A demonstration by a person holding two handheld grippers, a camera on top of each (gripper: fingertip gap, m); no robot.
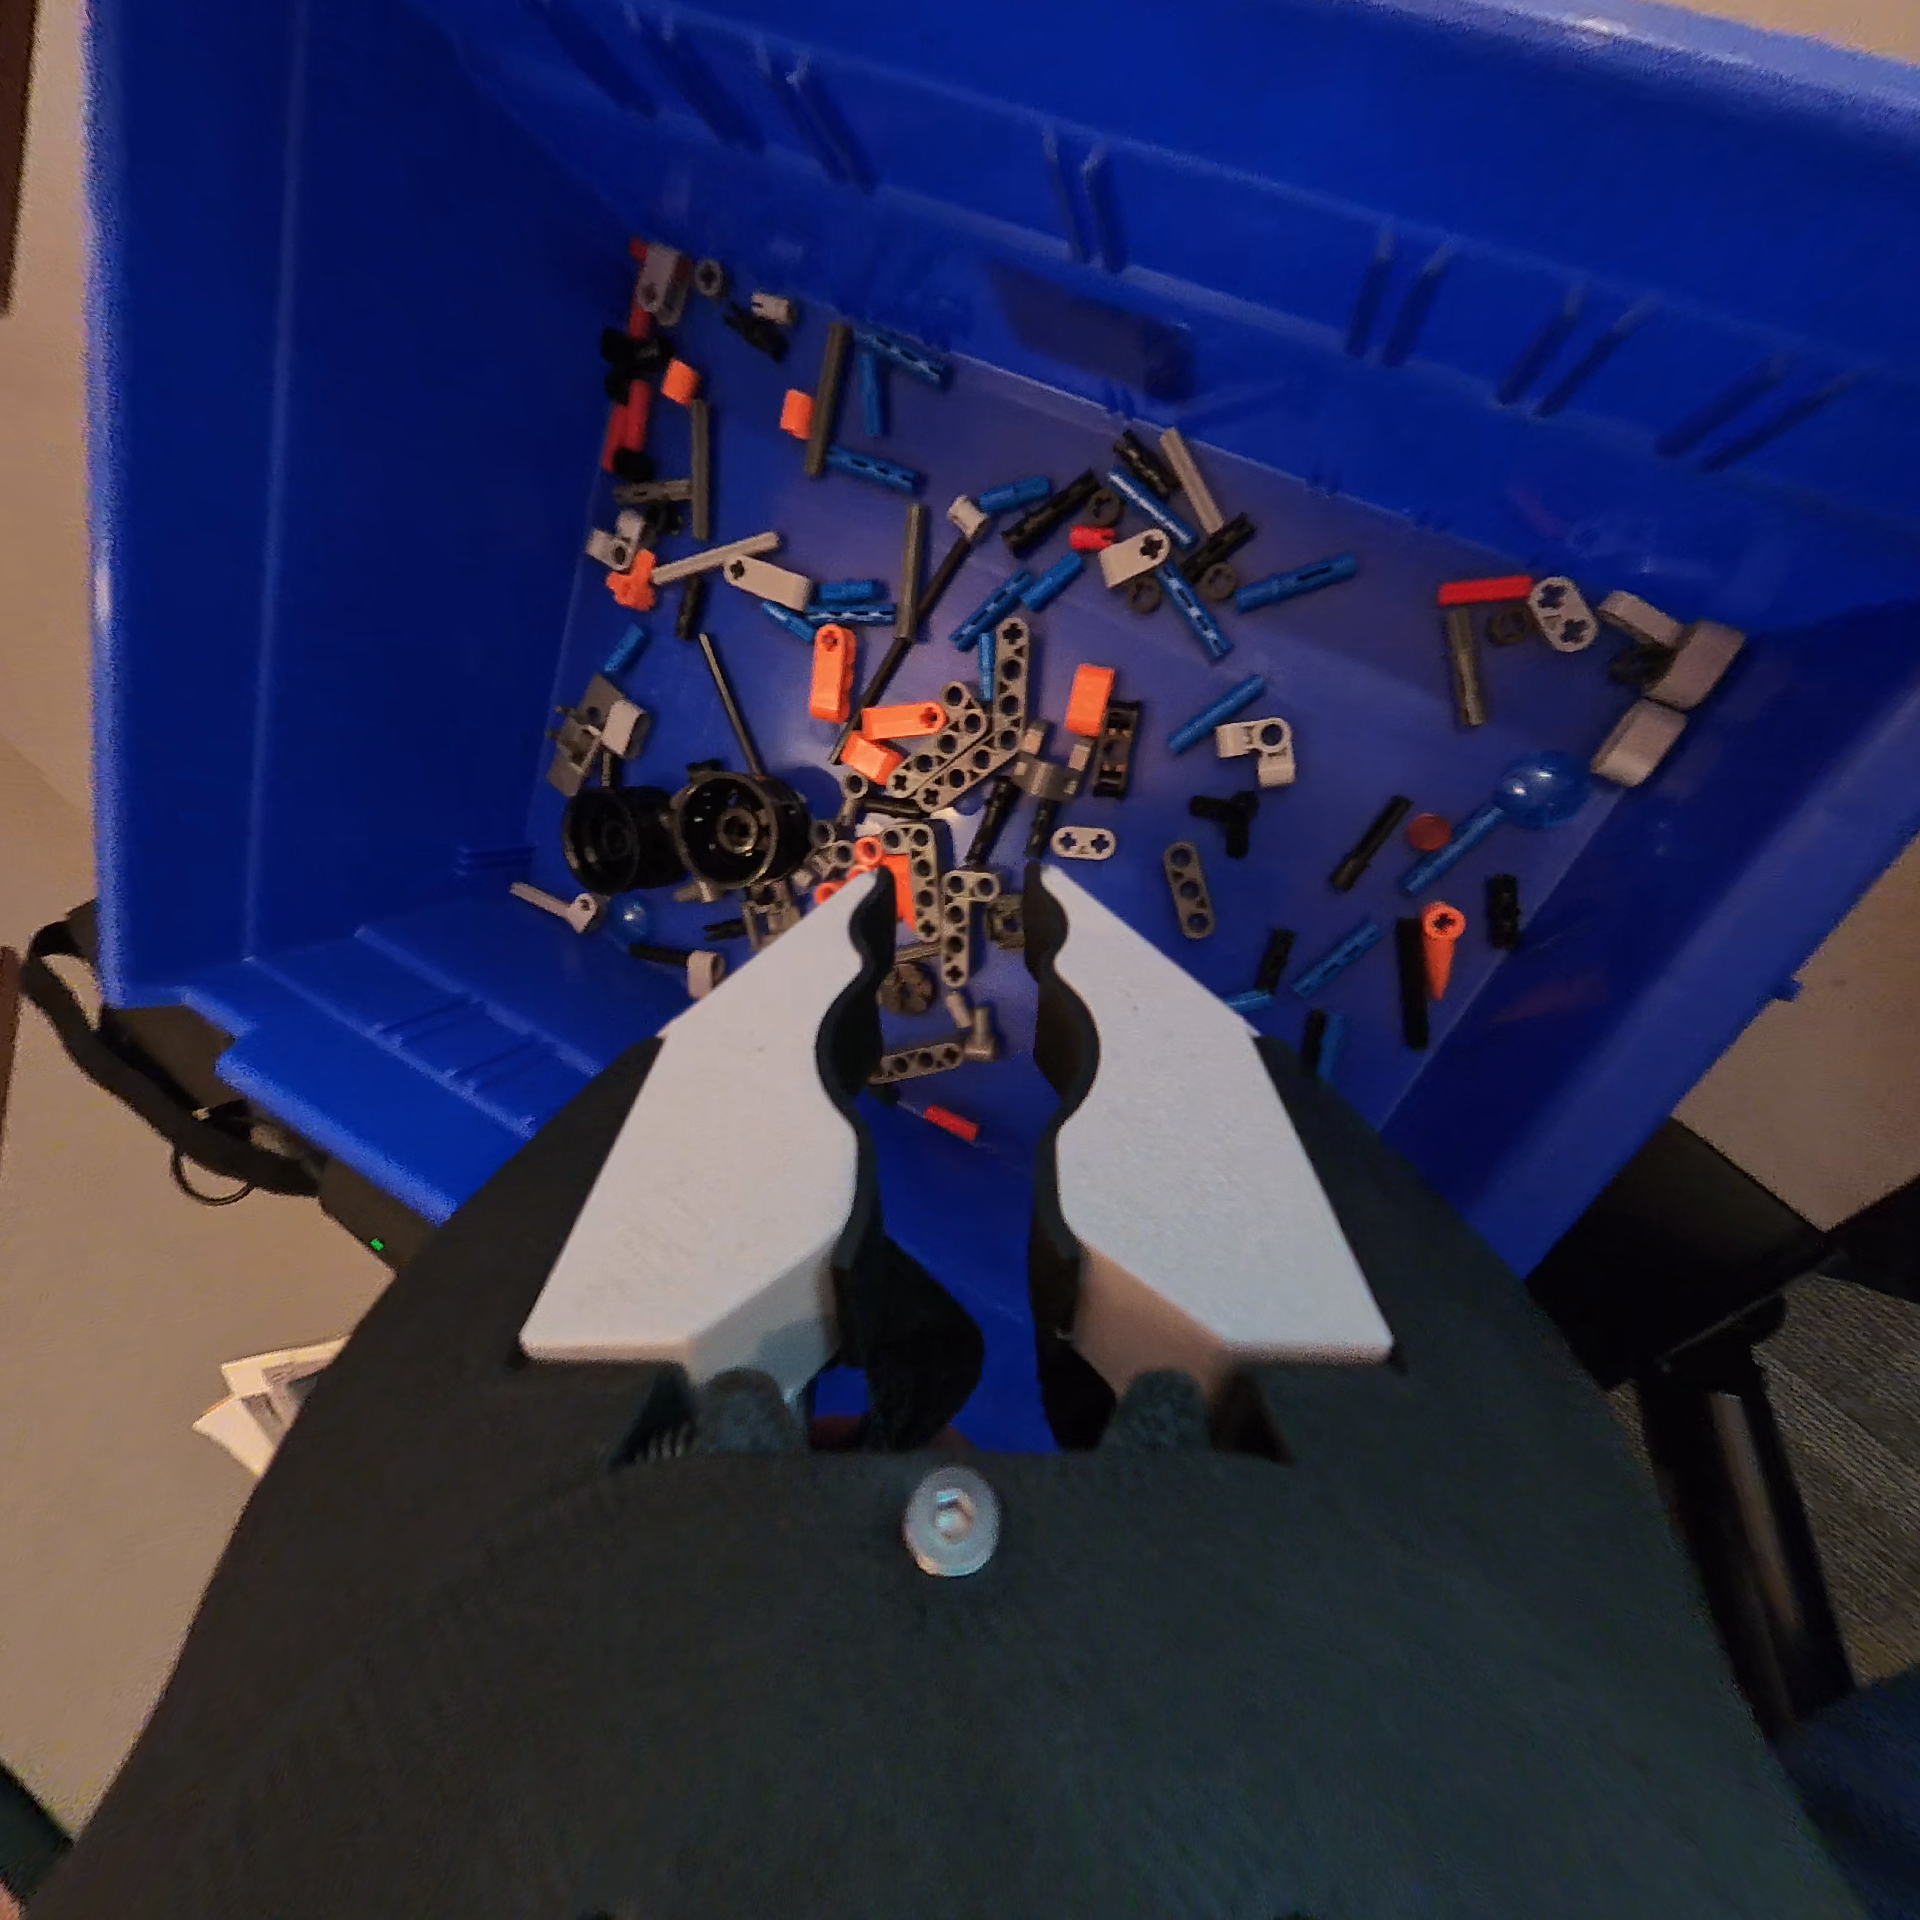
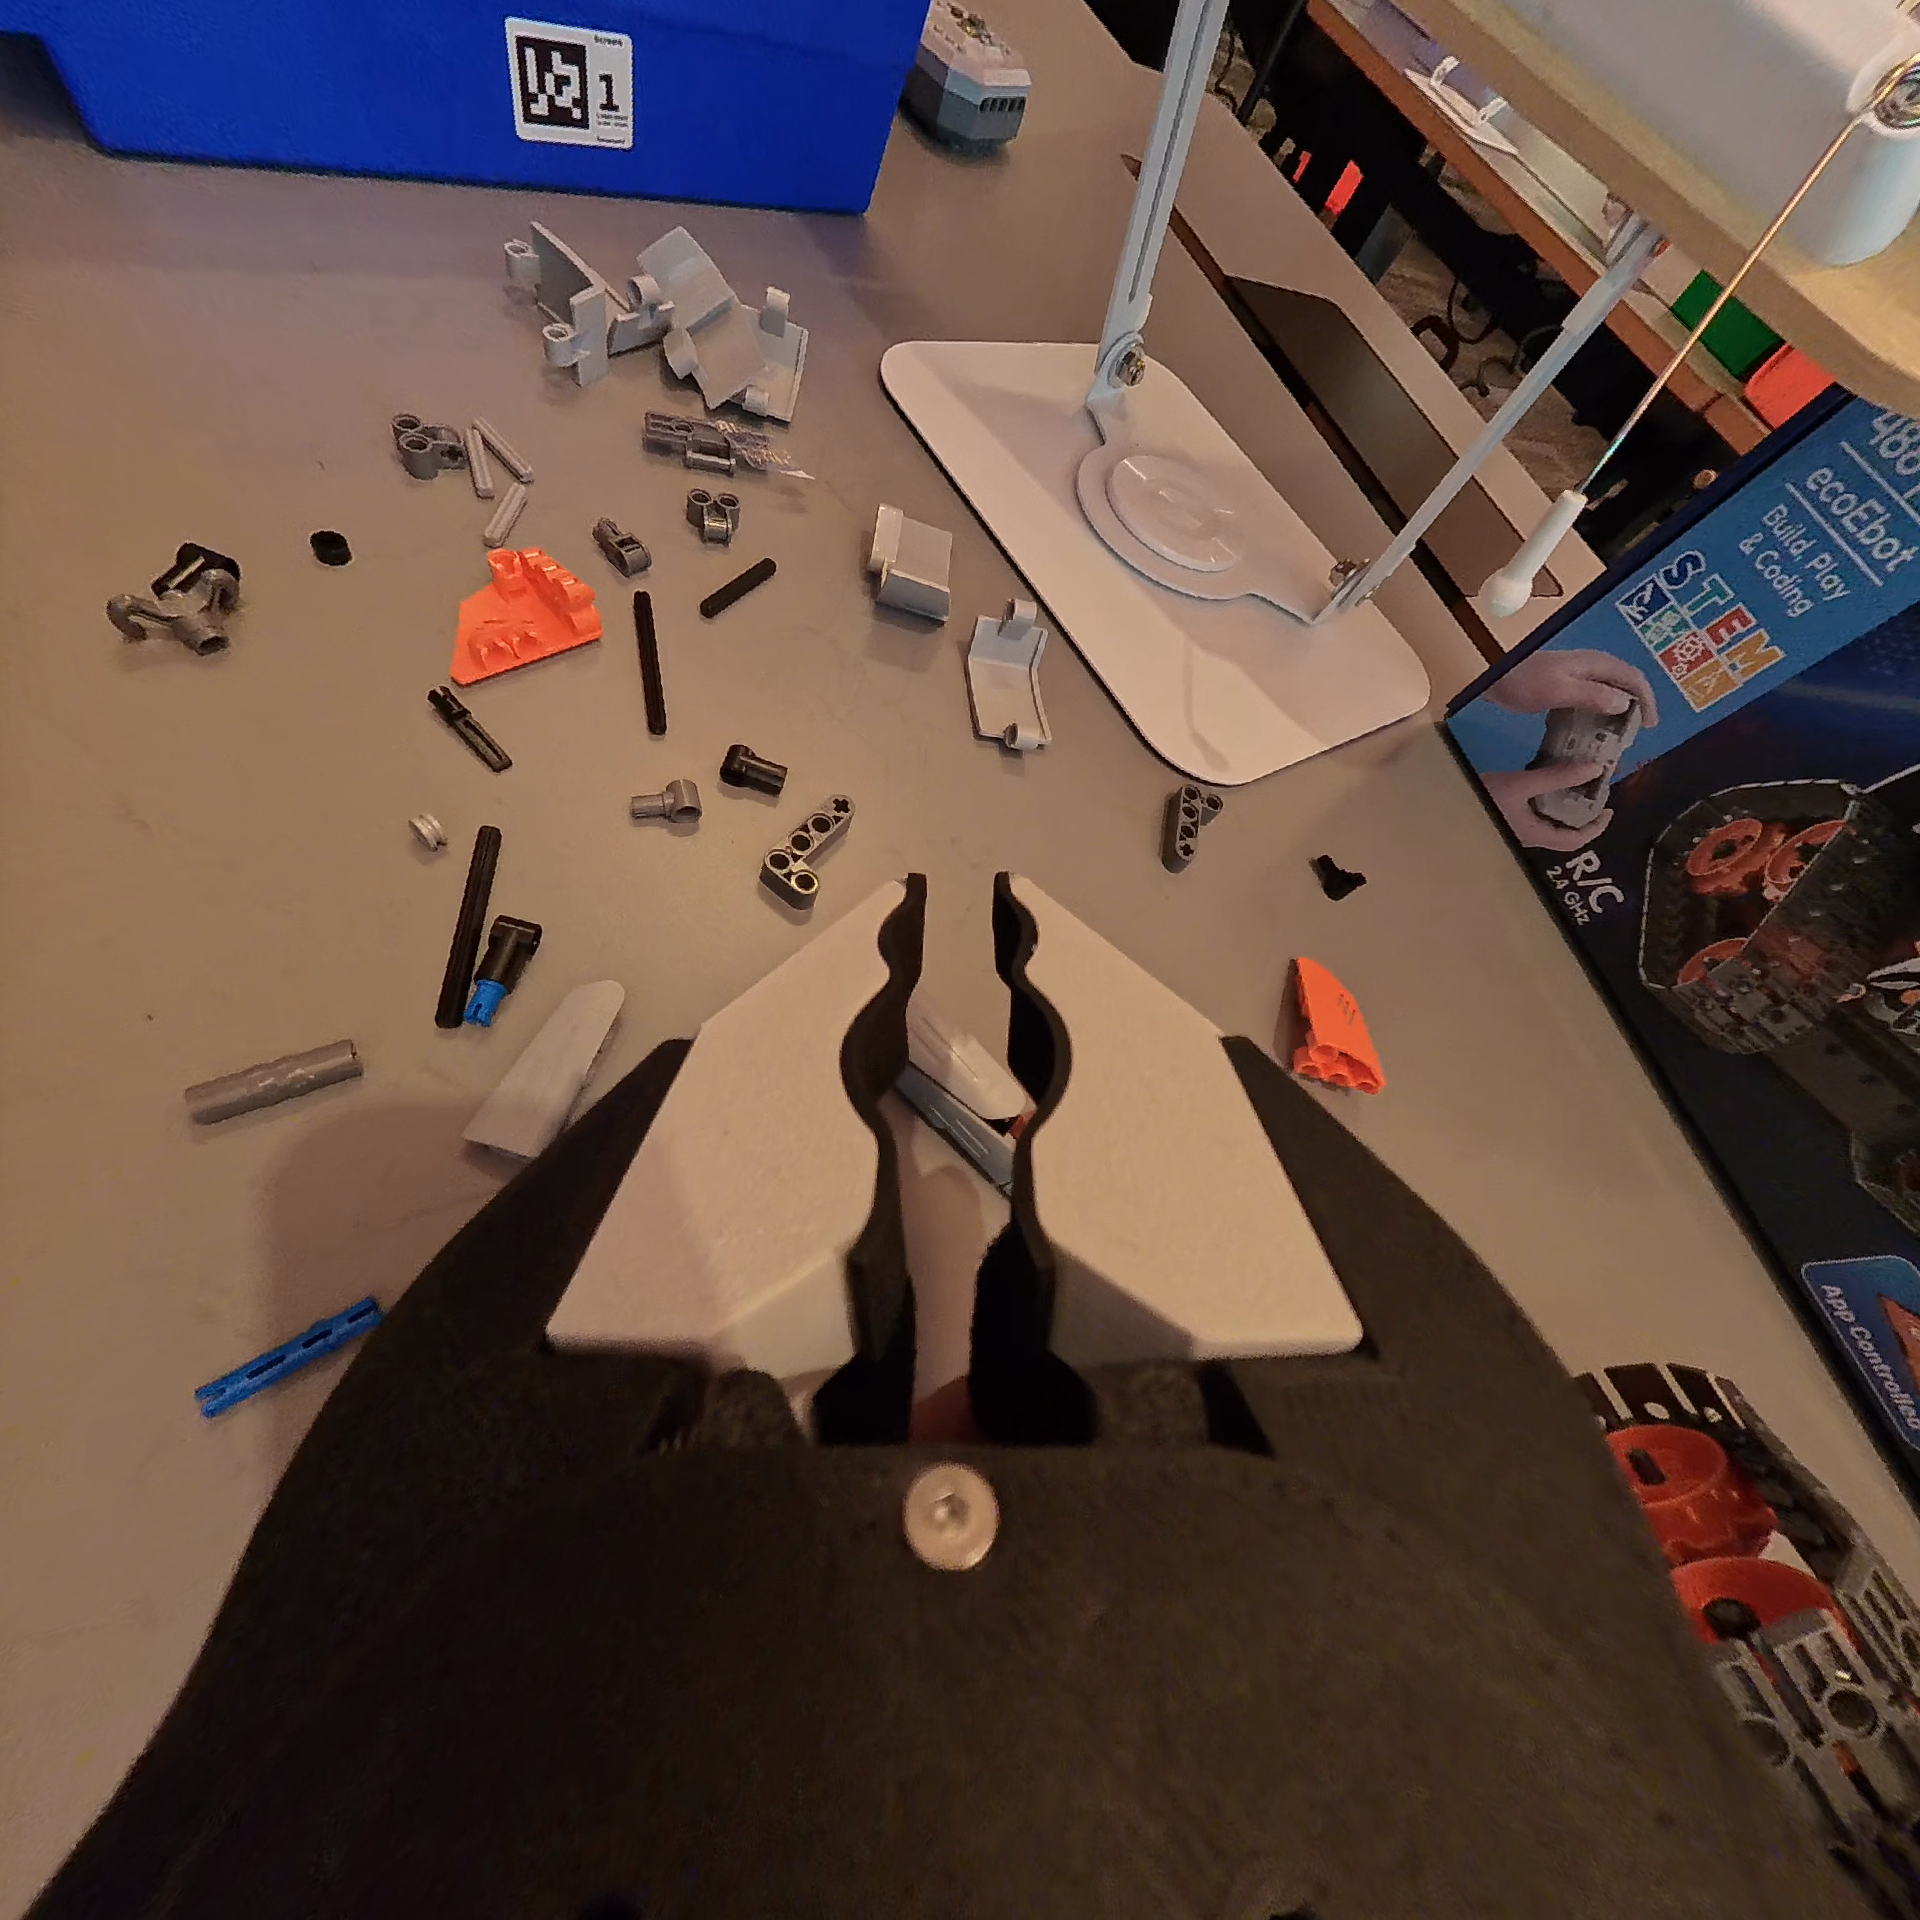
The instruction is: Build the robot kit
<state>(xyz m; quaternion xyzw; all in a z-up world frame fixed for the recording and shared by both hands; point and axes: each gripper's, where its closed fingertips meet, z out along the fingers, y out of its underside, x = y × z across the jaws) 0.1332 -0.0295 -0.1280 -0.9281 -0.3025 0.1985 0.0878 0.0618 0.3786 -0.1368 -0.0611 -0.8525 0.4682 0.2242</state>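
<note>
My left gripper (image 1: 956, 881) is open and empty. It hangs over a blue plastic bin (image 1: 343, 582) tilted toward me. Its tips are just above a heap of dark grey beams (image 1: 951, 748) and orange connectors (image 1: 894, 722) on the bin floor. Two black wheels (image 1: 691, 831) lie to the left of the tips. My right gripper (image 2: 958, 883) is nearly closed on a light grey part (image 2: 961, 1070) wedged between its pads, over a grey table (image 2: 208, 1558). A dark L-shaped beam (image 2: 805, 852) lies just ahead to the left of its tips.
Loose parts are scattered on the table: an orange plate (image 2: 525, 618), black axles (image 2: 649, 660), grey panels (image 2: 665, 312), an orange piece (image 2: 1335, 1029). A white lamp base (image 2: 1153, 551) stands ahead to the right. A printed kit box (image 2: 1714, 831) and a partly built model (image 2: 1766, 1579) are at the right. A blue bin (image 2: 468, 94) stands far left. One gripper's finger ends stand about 40 centimeters off the other's. Measured from the fingertips, the orange piece (image 2: 1335, 1029) is 12 centimeters or so from the right gripper and 50 centimeters from the left.
</note>
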